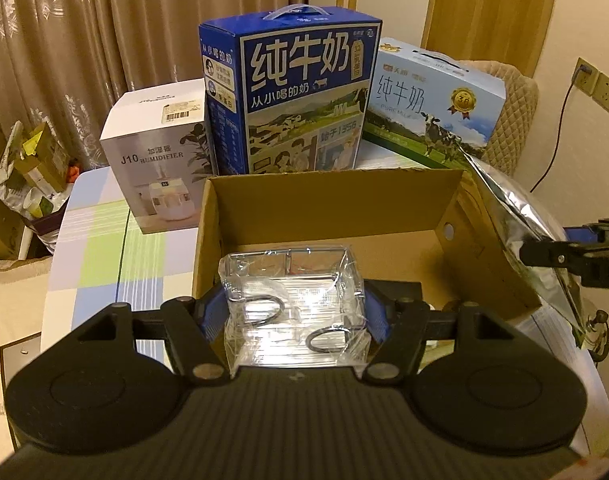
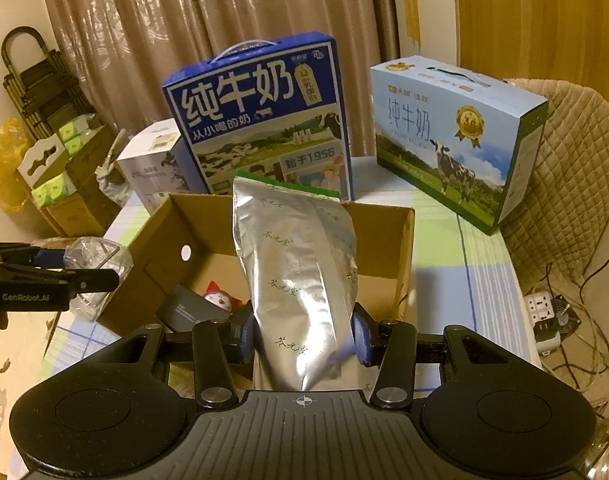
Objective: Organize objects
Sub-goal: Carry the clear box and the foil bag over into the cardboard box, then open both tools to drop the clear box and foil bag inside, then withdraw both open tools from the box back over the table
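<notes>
Behind, curtains and milk cartons on the checked bench [image 1: 104,264], holding a clear plastic case [image 1: 294,304] in the left tool [image 1: 294,312] over the open cardboard box [image 1: 444,200], gripping an upright foil pouch [image 2: 300,280] in the right tool [image 2: 302,332], box lying just ahead below both.

Beige curtains [image 1: 84,40], quilted chair [image 2: 564,184] (right), perhaps a power strip [image 2: 542,314].

On the white box [image 1: 160,156] you can read "J10 HUMIDIFIER" beside 加湿器. The dark blue milk carton [image 1: 300,96] shows you 纯牛奶, 从小喝的奶 and "1956". The light blue milk carton [image 2: 456,140] also reads 纯牛奶. The left gripper [image 2: 92,276] carries "GenRobot.AI" on its side. The foil pouch [image 2: 300,280] repeats small characters, too fine to read surely.
</notes>
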